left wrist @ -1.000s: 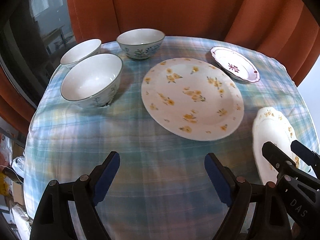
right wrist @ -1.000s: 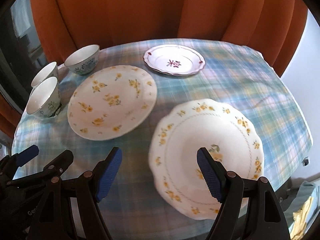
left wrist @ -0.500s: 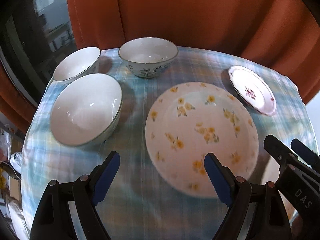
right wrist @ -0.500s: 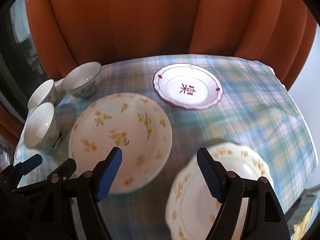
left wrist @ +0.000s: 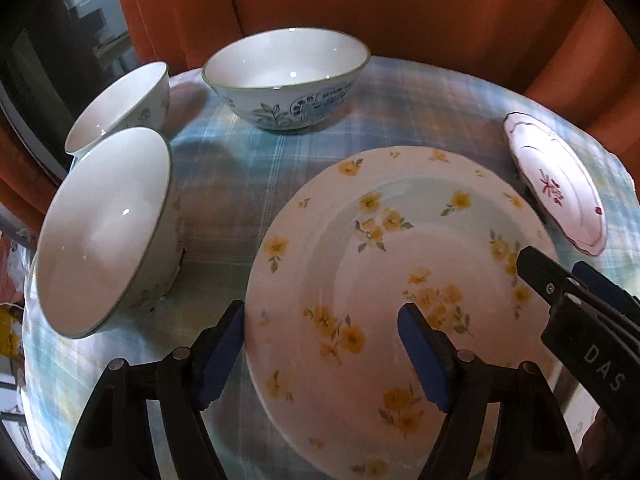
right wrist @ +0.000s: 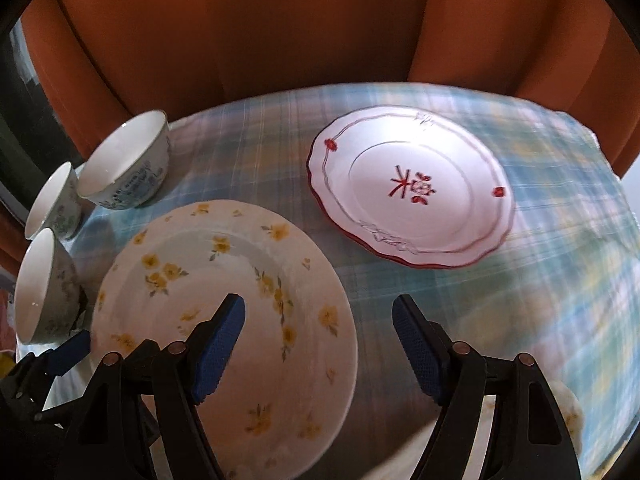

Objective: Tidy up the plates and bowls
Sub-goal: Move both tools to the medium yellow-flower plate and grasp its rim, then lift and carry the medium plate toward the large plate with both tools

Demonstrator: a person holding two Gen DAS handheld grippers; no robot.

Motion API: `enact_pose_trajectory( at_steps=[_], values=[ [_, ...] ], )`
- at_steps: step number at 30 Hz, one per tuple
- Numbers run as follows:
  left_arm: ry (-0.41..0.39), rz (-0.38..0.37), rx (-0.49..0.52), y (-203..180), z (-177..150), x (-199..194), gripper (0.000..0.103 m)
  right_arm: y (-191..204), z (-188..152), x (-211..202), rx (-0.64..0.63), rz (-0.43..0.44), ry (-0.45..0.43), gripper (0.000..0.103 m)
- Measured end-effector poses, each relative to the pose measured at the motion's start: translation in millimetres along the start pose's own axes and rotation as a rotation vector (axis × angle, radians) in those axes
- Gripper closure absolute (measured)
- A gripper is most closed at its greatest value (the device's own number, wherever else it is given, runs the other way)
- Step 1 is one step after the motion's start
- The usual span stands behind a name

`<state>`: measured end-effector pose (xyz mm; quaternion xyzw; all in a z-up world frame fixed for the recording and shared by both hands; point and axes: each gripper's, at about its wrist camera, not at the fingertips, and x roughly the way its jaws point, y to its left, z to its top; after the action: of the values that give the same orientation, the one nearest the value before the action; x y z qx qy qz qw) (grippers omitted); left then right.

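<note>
A large yellow-flowered plate (left wrist: 400,280) (right wrist: 224,320) lies on the plaid tablecloth (left wrist: 240,208). My left gripper (left wrist: 320,344) is open and empty, low over the plate's near left part. My right gripper (right wrist: 318,340) is open and empty, over the plate's right edge; it also shows in the left wrist view (left wrist: 576,304). A red-trimmed small plate (right wrist: 412,188) (left wrist: 556,184) lies behind. Three bowls stand at left: a near white bowl (left wrist: 104,232) (right wrist: 44,288), a far left bowl (left wrist: 120,104) (right wrist: 52,200), and a blue-patterned bowl (left wrist: 284,76) (right wrist: 124,164).
Orange curtains (right wrist: 320,24) hang close behind the round table. A dark window (left wrist: 48,40) is at the left. A second flowered plate's rim (right wrist: 568,408) peeks out behind my right gripper's finger, at the table's near right edge.
Both grippers have moved forward and down over the table. The large flowered plate and the bowls now loom closer, and the second flowered plate has slid almost out of view.
</note>
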<state>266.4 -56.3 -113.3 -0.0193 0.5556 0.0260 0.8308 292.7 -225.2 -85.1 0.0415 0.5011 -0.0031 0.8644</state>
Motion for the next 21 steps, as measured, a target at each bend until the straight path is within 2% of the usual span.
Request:
enact_pose_trajectory(
  at_steps=[4, 6, 13, 21],
  values=[
    [0.01, 0.011, -0.017, 3, 2, 8, 0.03, 2, 4, 17, -0.012, 0.022, 0.033, 0.038],
    [0.011, 0.009, -0.023, 3, 2, 8, 0.03, 5, 3, 23, -0.016, 0.026, 0.055, 0.047],
    [0.02, 0.008, -0.008, 5, -4, 4, 0.032, 12, -1, 22, -0.03, -0.016, 0.068, 0.048],
    [0.065, 0.008, -0.004, 27, -33, -9, 0.032, 28, -31, 6, -0.04, -0.015, 0.115, 0.048]
  ],
)
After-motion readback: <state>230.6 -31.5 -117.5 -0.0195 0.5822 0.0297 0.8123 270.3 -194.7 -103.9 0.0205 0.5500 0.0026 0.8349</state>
